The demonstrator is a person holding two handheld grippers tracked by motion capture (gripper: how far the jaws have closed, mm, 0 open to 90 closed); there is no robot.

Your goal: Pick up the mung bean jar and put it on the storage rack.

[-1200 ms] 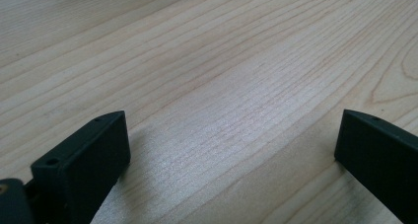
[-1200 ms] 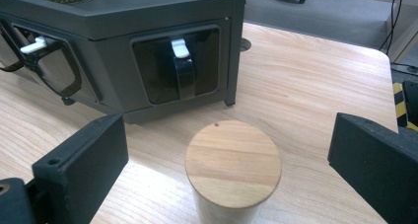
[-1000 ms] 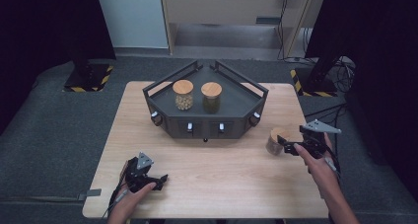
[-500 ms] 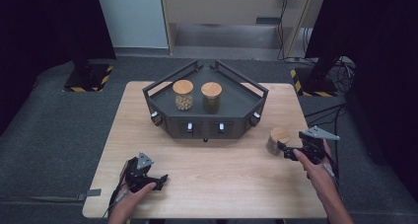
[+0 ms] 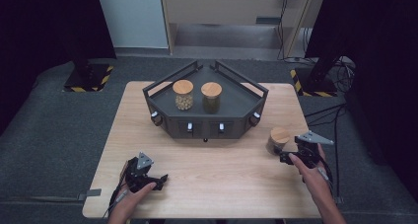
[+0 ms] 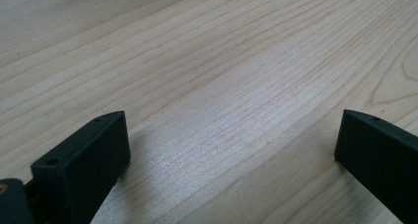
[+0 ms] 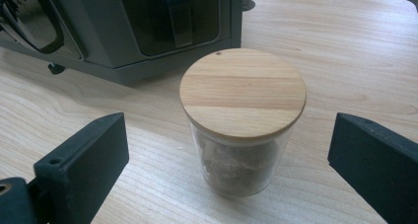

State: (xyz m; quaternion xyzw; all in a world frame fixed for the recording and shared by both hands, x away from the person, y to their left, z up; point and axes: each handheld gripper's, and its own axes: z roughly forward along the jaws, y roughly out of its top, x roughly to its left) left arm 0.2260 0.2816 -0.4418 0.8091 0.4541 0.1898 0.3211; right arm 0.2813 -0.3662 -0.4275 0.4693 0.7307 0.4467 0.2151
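**Right gripper at jar, jaws apart**

The jar point(image 7: 242, 120), glass with a wooden lid, stood upright on the table point(image 5: 222, 189) near its right edge, just off the right front corner of the dark rack point(image 5: 204, 128). The right gripper point(image 5: 291, 157) sat just beside the jar, jaws spread wide to either side and touching nothing. The left gripper point(image 5: 156, 180) rested near the table's front left corner, jaws likewise apart over bare wood.

Jar point(image 7: 242, 120) contents indistinct behind glass
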